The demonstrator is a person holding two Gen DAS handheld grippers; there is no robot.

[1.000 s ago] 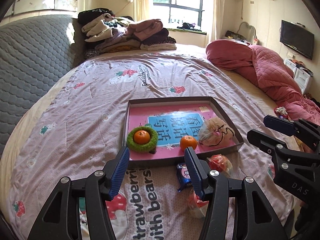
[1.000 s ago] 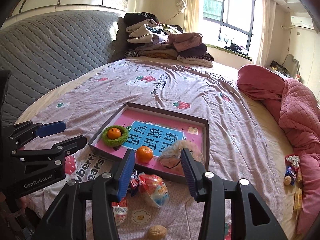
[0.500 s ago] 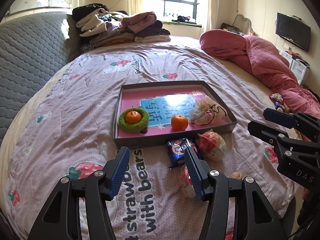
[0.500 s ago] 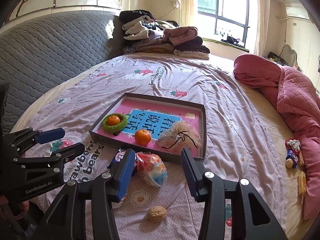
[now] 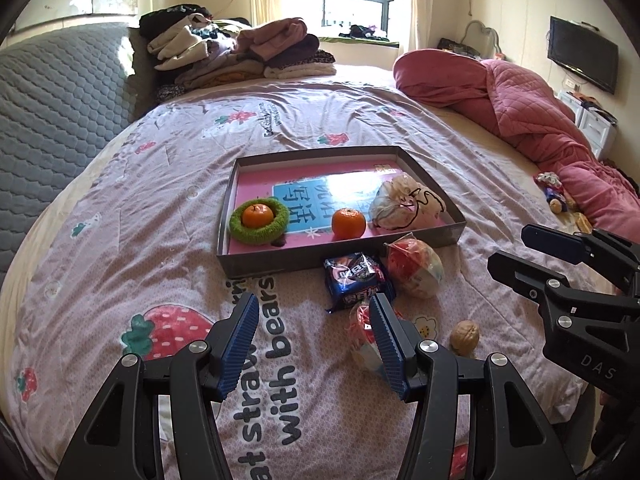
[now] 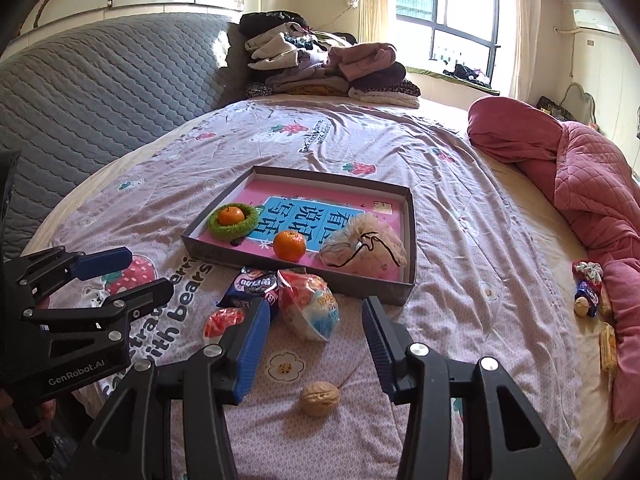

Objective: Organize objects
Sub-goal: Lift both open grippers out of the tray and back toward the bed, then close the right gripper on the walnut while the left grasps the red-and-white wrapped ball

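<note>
At the far left of the right wrist view a grey quilted headboard (image 6: 100,92) is seen, and below it the left gripper (image 6: 128,272) is held over the bed (image 6: 460,216), its blue-padded fingers spread with nothing between them. Further right, a shallow grey box (image 6: 404,292) with a pink printed floor lies on the strawberry-patterned bedspread. Inside it, from left to right, a tangerine (image 6: 231,215) is nested in a green knitted ring (image 6: 224,230), a second tangerine (image 6: 289,245) lies loose near the front wall, and a pale drawstring pouch (image 6: 364,250) is slumped in the right front corner. Just outside the box's front wall a blue snack packet (image 6: 250,286) and a red-and-white snack bag (image 6: 310,306) are touching one another, and a small red packet (image 6: 224,318) lies beside the blue one (partly hidden behind a finger of the right gripper). A walnut (image 6: 319,399) rests alone on the bedspread, nearer the camera. The right gripper (image 6: 316,340) is held above these loose things, its fingers parted and empty, with the red-and-white bag seen between them but untouched. A stack of folded clothes (image 6: 320,72) is piled at the far end of the bed. At the right a pink quilt (image 6: 580,192) is heaped, and a few small wrapped items (image 6: 586,288) lie against its edge.
</note>
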